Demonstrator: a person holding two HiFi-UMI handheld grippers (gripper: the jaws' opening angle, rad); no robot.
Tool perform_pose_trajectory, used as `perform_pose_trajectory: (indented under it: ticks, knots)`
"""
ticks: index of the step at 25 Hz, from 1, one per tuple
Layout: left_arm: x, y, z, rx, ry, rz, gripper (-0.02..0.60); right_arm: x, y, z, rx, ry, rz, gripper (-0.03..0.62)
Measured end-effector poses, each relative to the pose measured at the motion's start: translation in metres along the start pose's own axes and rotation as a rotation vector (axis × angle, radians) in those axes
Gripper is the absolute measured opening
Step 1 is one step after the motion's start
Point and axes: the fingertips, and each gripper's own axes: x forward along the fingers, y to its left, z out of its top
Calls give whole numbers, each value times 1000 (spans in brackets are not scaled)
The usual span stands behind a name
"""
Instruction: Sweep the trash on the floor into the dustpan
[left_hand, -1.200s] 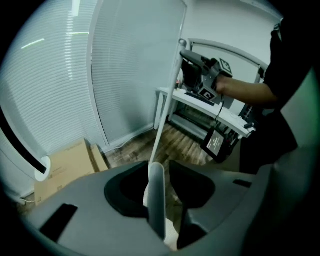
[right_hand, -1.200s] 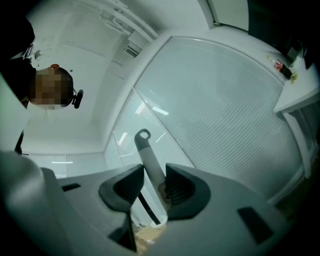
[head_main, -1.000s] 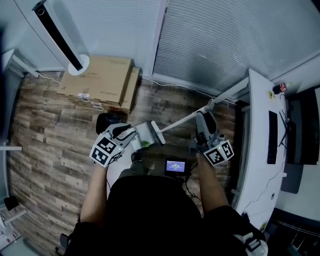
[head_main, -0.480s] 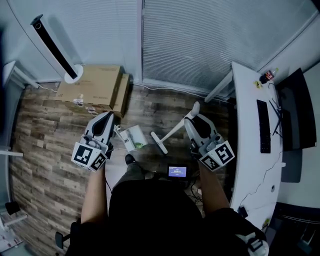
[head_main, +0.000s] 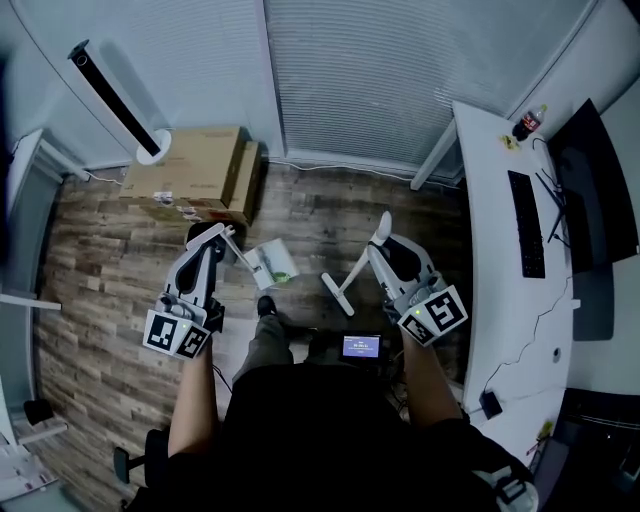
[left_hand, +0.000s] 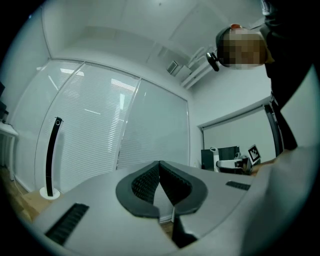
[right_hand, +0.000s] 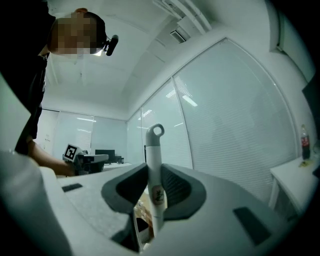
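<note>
**Dustpan in the middle, broom head beside it**

Look to the floor (head_main: 100, 270) for the dustpan (head_main: 272, 265): down on the wood between both hands. Lies just ahead and inward of the left gripper (head_main: 205, 240), so nearer that hand than the right gripper (head_main: 385, 250).

Over to the broom (head_main: 350, 272): clamped by its white handle in the right fingers (right_hand: 175, 189). Runs long and slanted from the head down by the floor, near the dustpan but apart from it, up past the fingers to the hanging loop. Calls, by the look of it, for a drag of that head leftward toward the pan.

Back to the left fingers (left_hand: 145, 182): just closing, now pressed together, with only a thin pale sliver low in the gap, impossible to name. Pointing away from the body with both grippers, about level, up off the floor.
</note>
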Motion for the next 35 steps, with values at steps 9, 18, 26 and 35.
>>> perform_pose_trajectory:
  ticks: [9,18,26,35]
  knots:
    - [-56,-32,-10,22,33,16,-5,-67,20,-8,21,25,-79,94]
    - [-111,-49,-18,-24,43,-76,-5,-112,65,-10,39,31,-182,95]
    - [-194,-50,-18,-38,50,-95,-5,-141,129,-26,53,26,-244,97]
    - [-297,-63,-25,-65,66,-109,-5,-164,214,-20,112,-35,-257,100]
